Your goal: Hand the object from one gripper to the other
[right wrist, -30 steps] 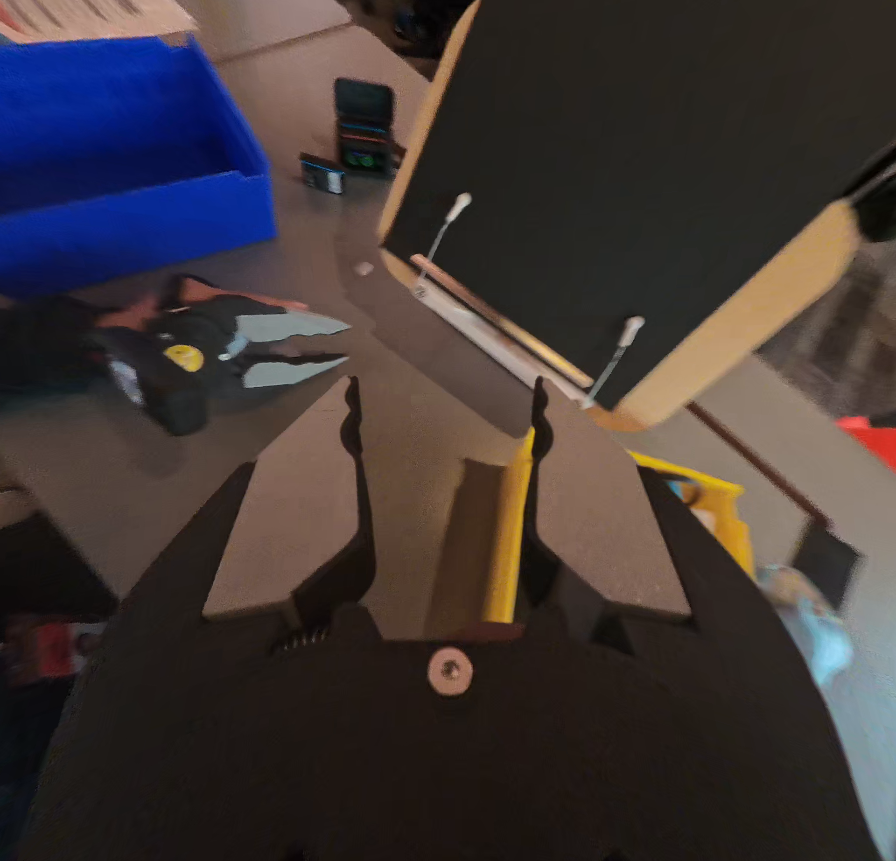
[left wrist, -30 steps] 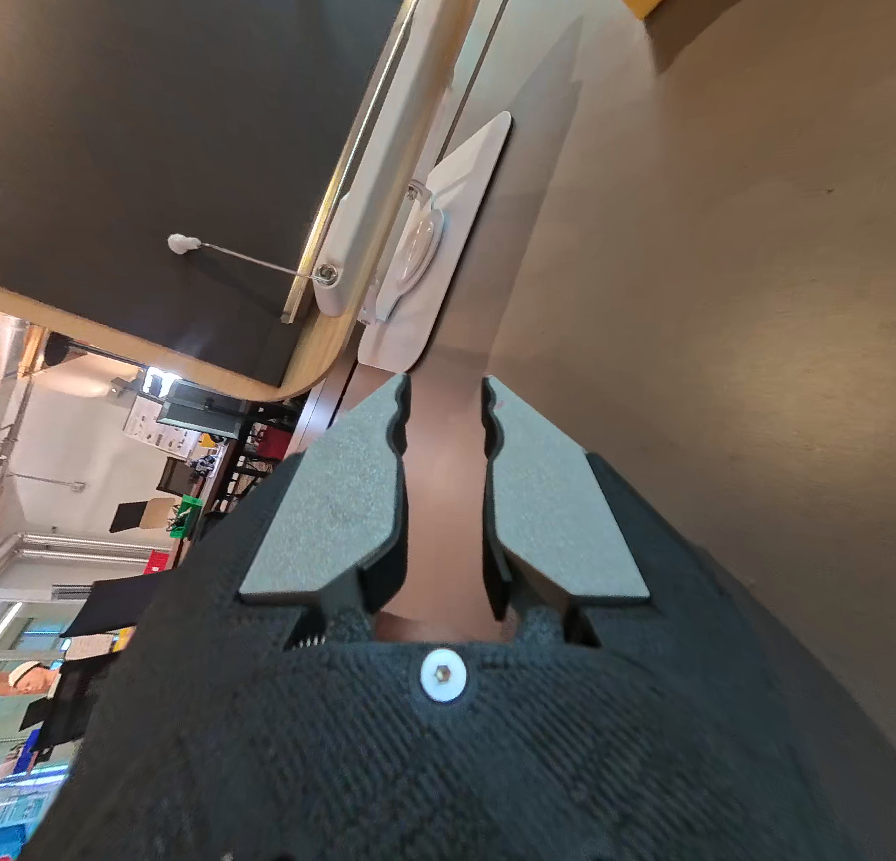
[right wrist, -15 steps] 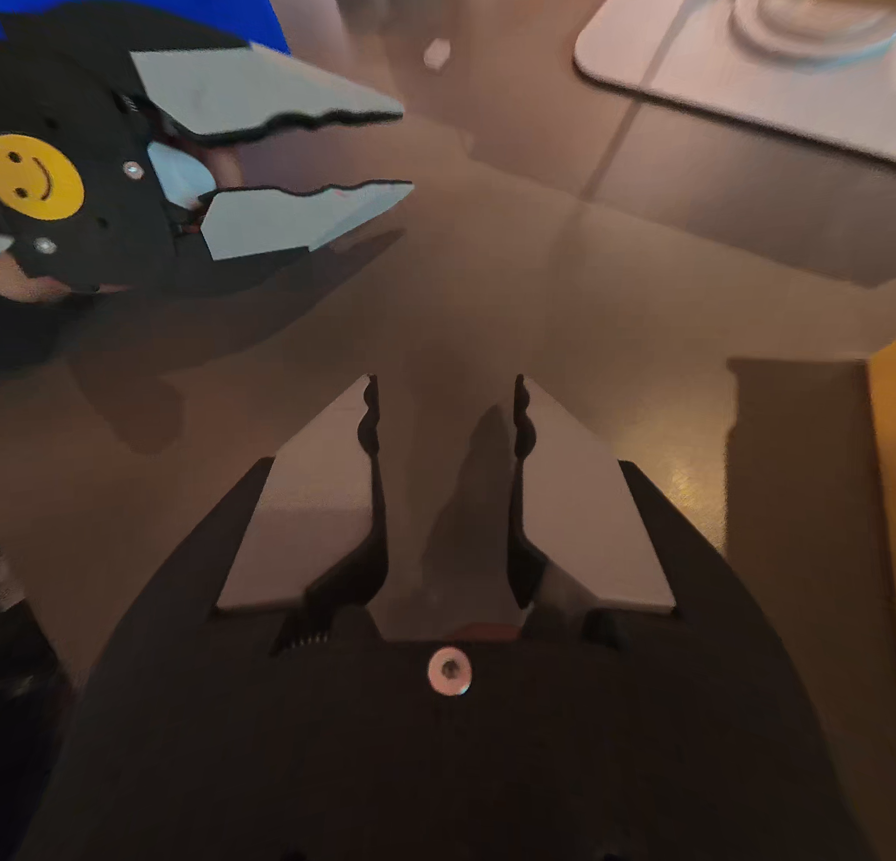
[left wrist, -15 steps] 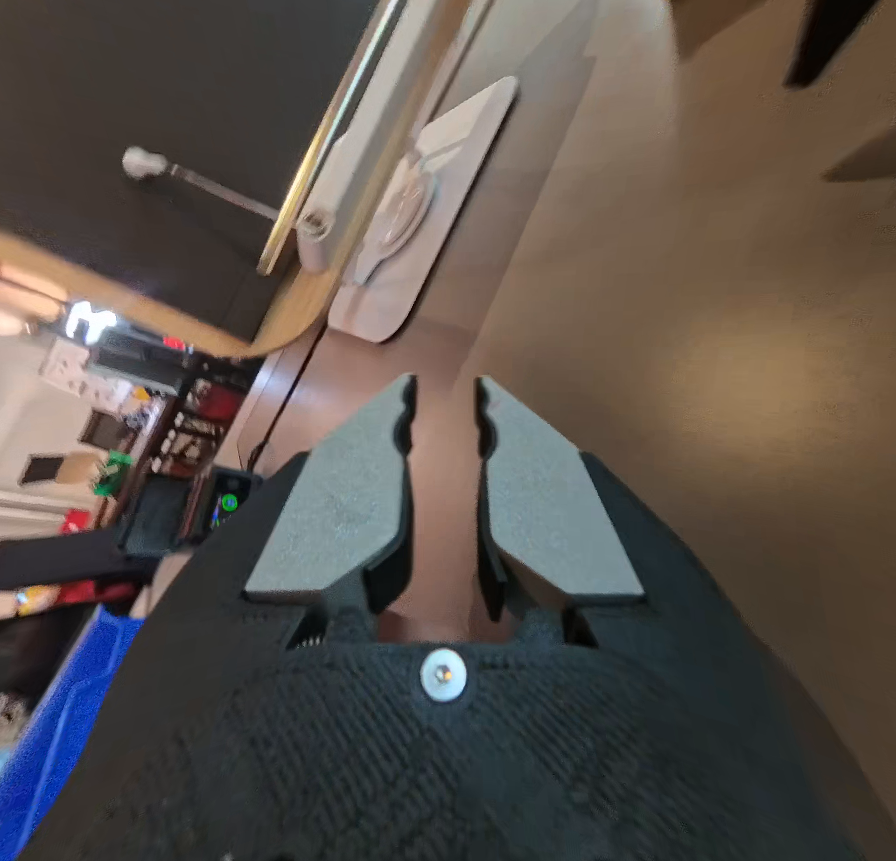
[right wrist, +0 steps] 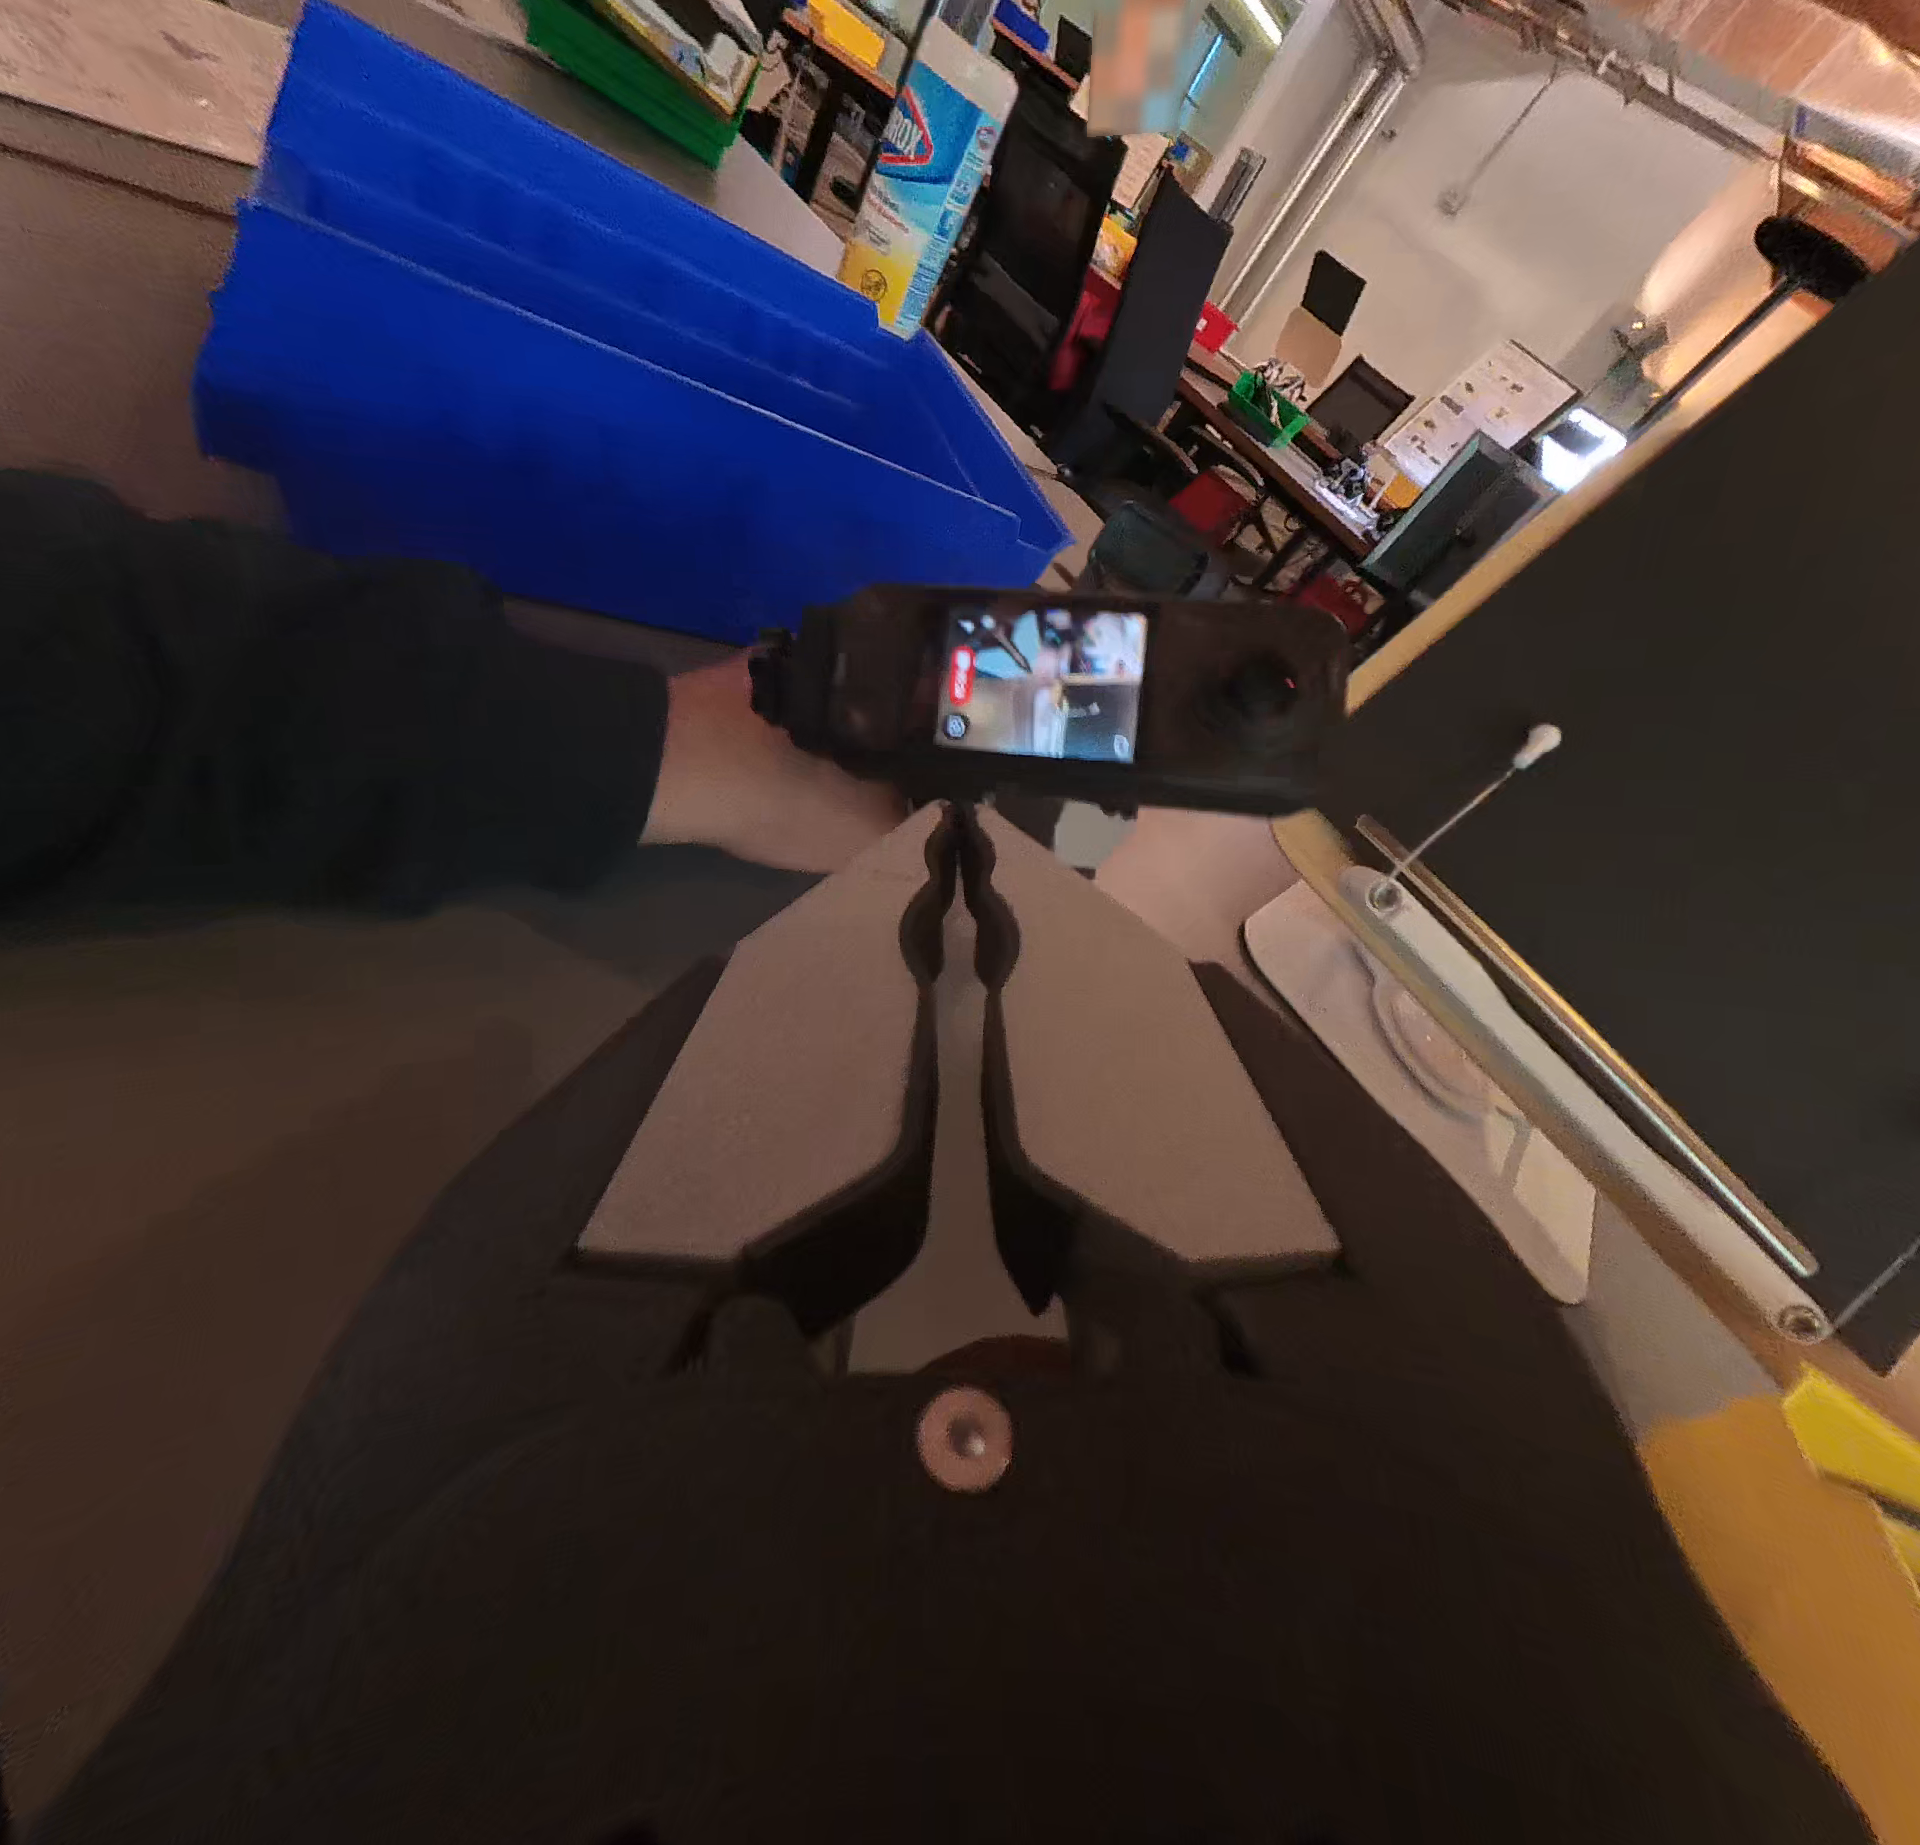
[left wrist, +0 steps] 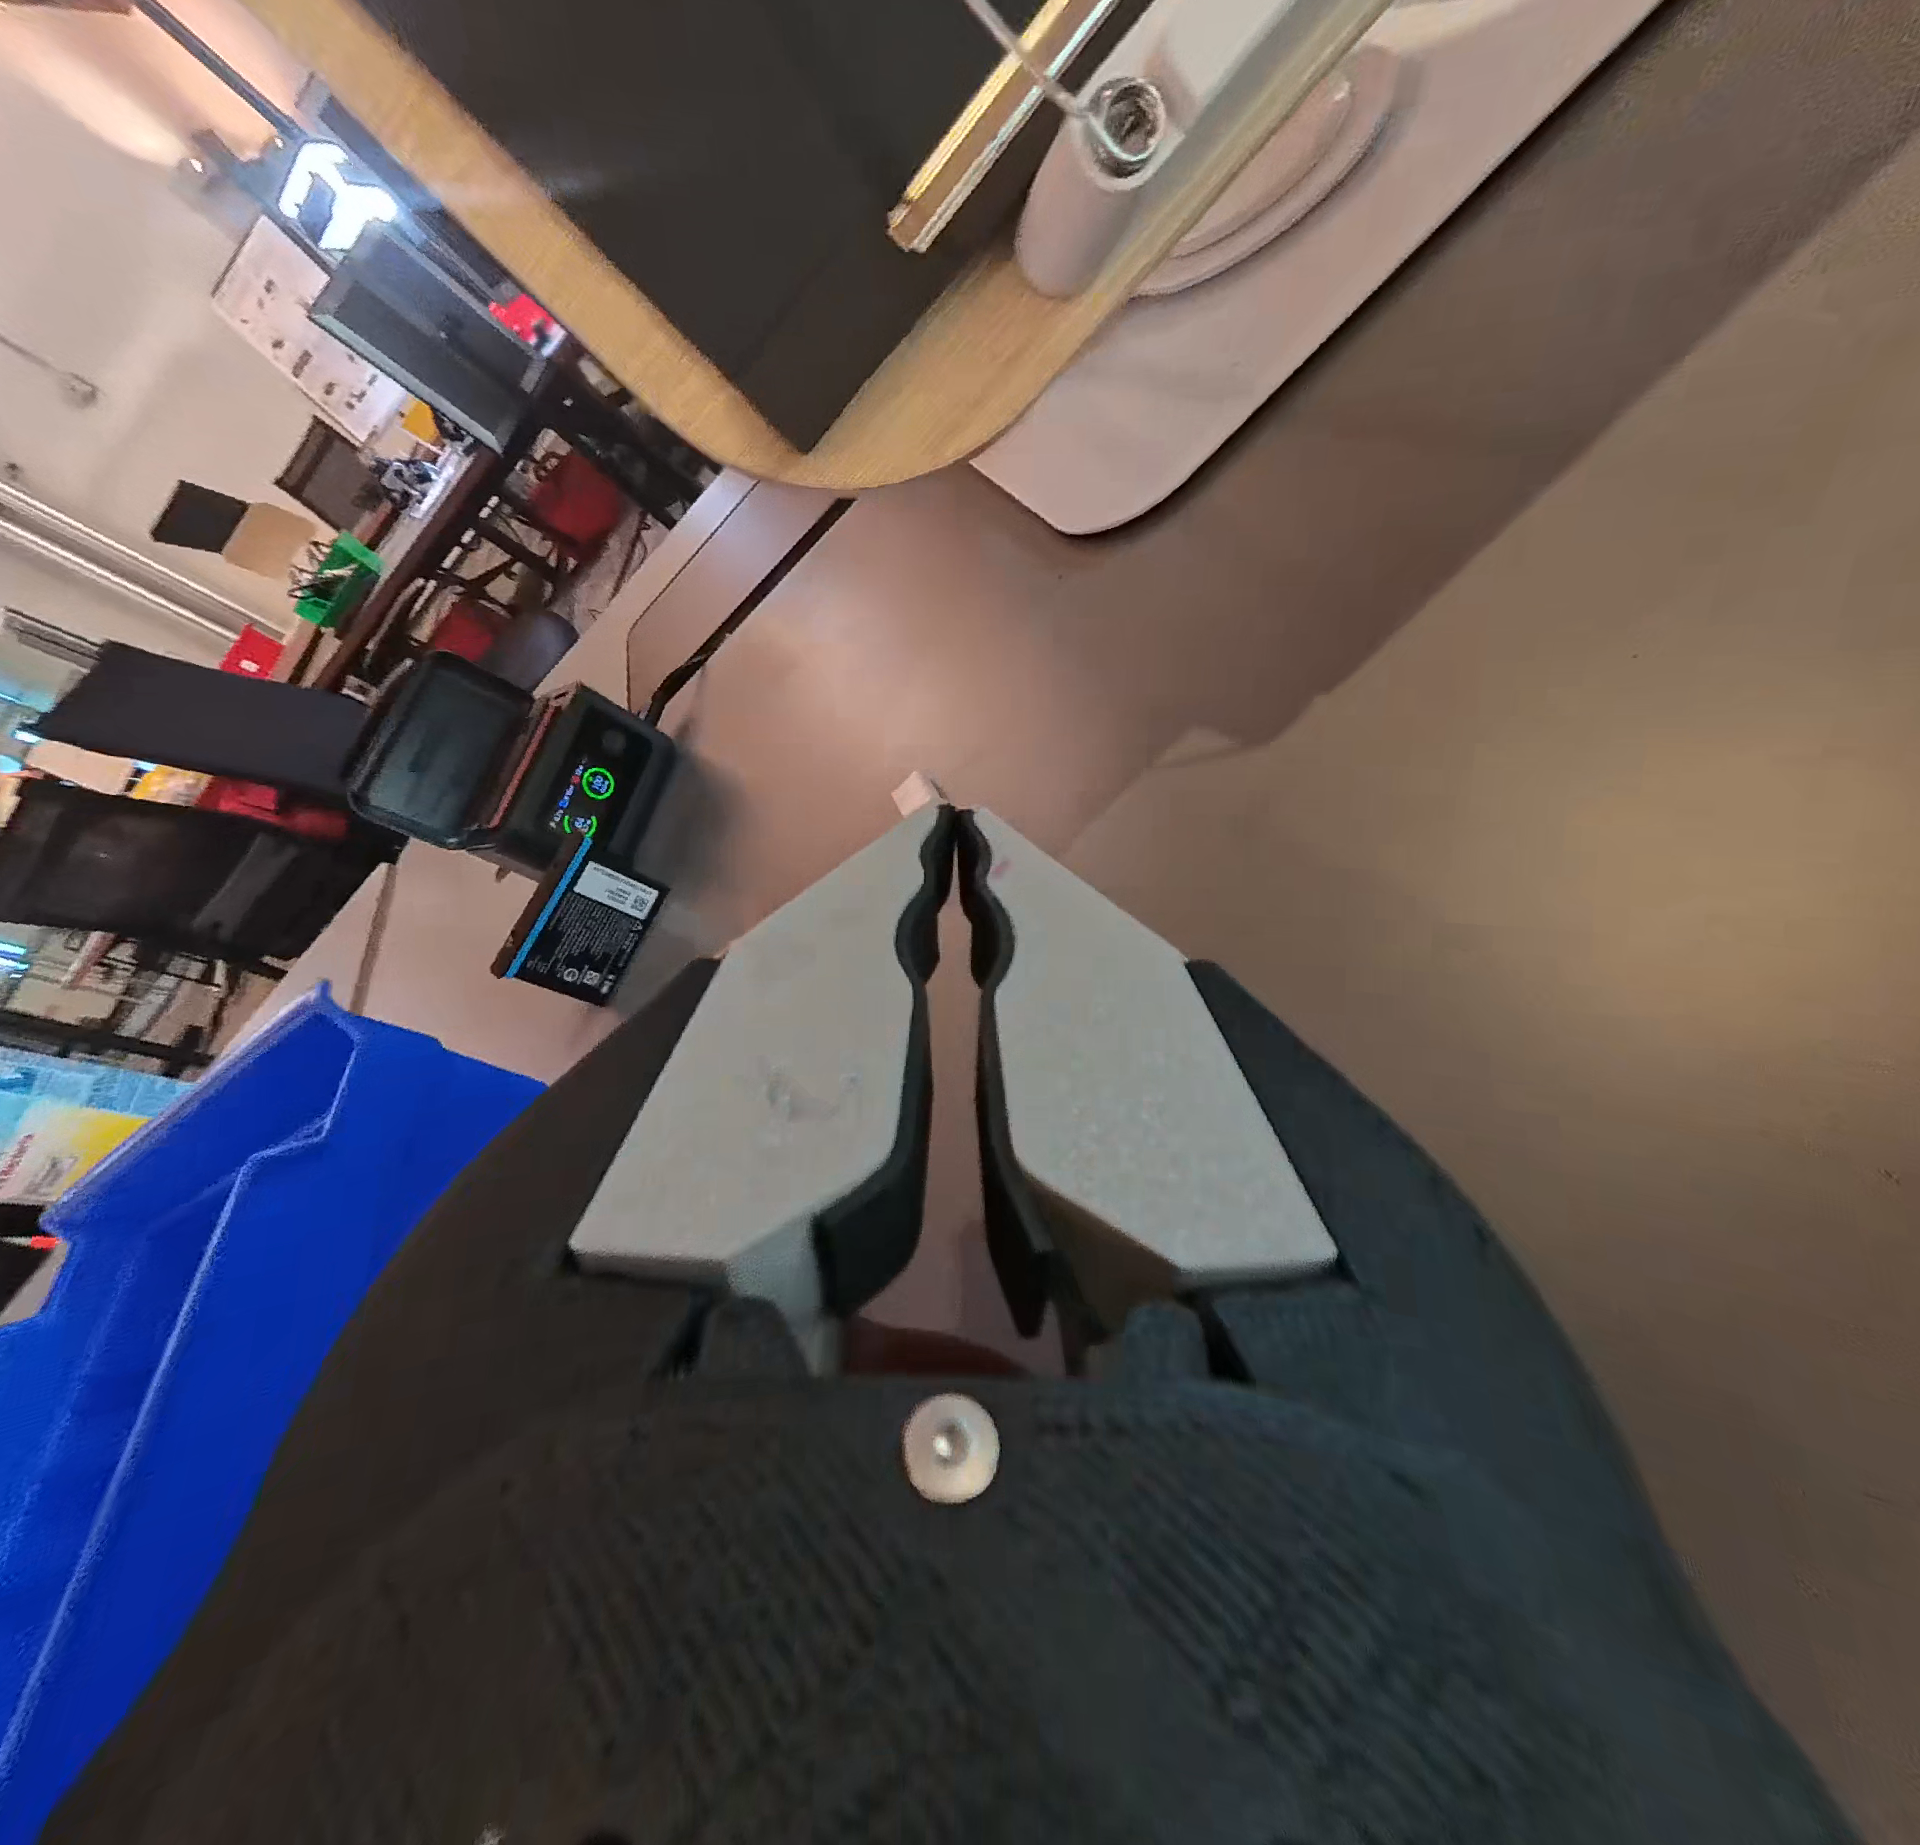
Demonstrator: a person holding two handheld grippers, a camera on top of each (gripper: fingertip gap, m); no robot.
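Both claws have closed since half a second ago, and our left view has swung round so that the blue bin (left wrist: 208, 1328) now fills its lower left.

Brown table (left wrist: 1558, 860): smooth, faint sheen, takes up the right half of the left view.

Black board (left wrist: 727, 133), upper centre: matte face, rounded pale wood edge, tilted on a glossy white base plate (left wrist: 1195, 424) with rounded corners.

Blue bin: hard ribbed plastic; in the right view (right wrist: 582, 424) it runs across the upper left.

Left gripper (left wrist: 951, 819): black woven-look body, flat grey grainy fingers with wavy black inner edges, tips together and only a thin slit lower down.

Right gripper (right wrist: 961, 839): same build, tips likewise together, sitting just under a black camera unit with a lit screen (right wrist: 1039, 694), held by a hand (right wrist: 758, 767) in a dark sleeve.

Black case with green ring lights (left wrist: 499, 756) stands left of centre; a flat black block with a blue edge (left wrist: 587, 928) lies just below it.

Small pale scrap (left wrist: 912, 789): squarish, flat on the table just beyond the left tips. We cannot tell if it touches them, whether it is the object to hand over, or which way it points.
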